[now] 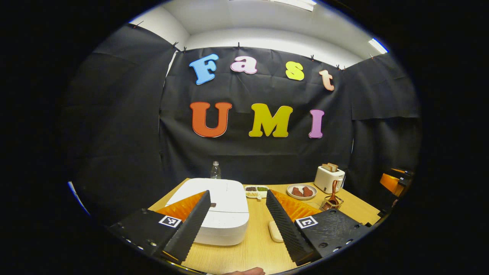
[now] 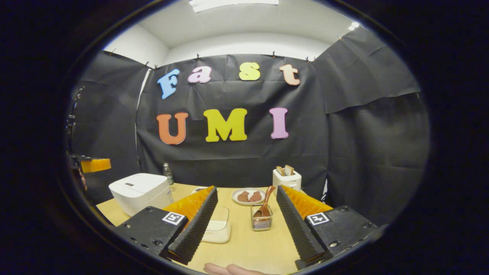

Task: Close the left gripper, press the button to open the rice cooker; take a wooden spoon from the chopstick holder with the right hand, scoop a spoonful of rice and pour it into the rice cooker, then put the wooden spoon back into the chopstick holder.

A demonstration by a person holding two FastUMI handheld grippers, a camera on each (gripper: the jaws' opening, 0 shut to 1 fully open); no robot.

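Note:
A white rice cooker (image 1: pixel 217 206) with its lid down sits on the wooden table (image 1: pixel 248 252), just behind my left gripper (image 1: pixel 237 198), which is open. The cooker (image 2: pixel 141 191) stands at the left in the right gripper view. A wooden spoon (image 2: pixel 264 204) leans in a wire chopstick holder (image 2: pixel 261 222), straight ahead of my right gripper (image 2: pixel 246 193), which is open and empty. The same holder (image 1: pixel 331 202) is to the right in the left gripper view. A clear container of rice (image 2: pixel 217 229) lies by my right gripper's left finger.
A white toaster (image 2: pixel 287 178) with bread, a plate of brown food (image 2: pixel 249 196), a small divided dish (image 1: pixel 256 191) and a water bottle (image 1: pixel 215 170) stand along the table's far side. The other gripper (image 2: pixel 89 165) shows at the far left edge. A fingertip (image 2: pixel 229 269) shows at the bottom.

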